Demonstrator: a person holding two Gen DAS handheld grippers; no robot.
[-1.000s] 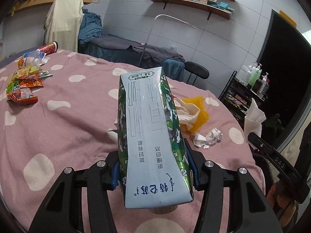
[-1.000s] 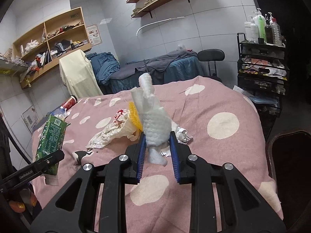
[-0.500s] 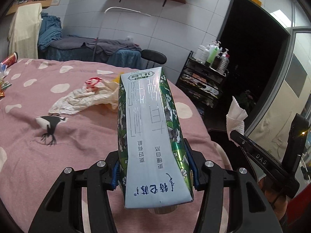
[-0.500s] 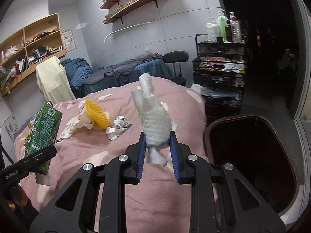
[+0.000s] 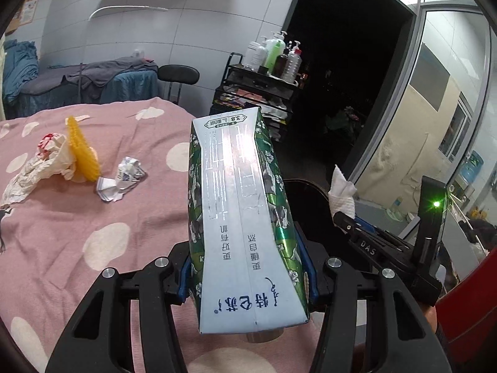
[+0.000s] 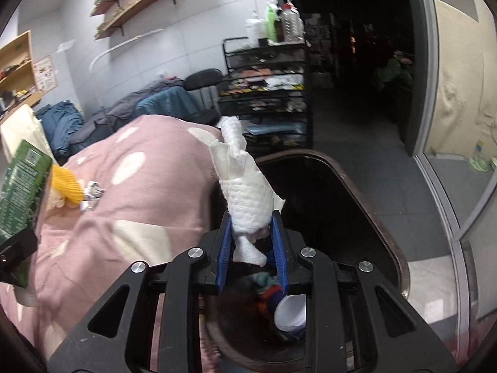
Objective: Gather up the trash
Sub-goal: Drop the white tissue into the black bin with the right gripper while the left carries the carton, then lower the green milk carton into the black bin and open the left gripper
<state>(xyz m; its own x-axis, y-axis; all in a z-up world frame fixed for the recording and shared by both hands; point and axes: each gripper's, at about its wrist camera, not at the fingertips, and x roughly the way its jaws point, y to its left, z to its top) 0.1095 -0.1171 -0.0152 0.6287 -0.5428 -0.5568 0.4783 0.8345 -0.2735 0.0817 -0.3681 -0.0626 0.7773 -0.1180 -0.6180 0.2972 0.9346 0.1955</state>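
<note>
My right gripper [image 6: 253, 233] pinched the paper towel wad [image 6: 245, 186] above the bin [image 6: 366, 199]; my left gripper [image 5: 247, 276] clamped the milk carton [image 5: 239, 205] over the bed's edge, where an early release risked dropping it short.

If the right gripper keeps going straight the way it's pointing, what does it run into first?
Probably the open dark bin. The right gripper, shut on a crumpled paper towel, points down over the bin's mouth, past the pink tablecloth's edge. Nothing else shows in that line, though depth is hard to judge.
</note>
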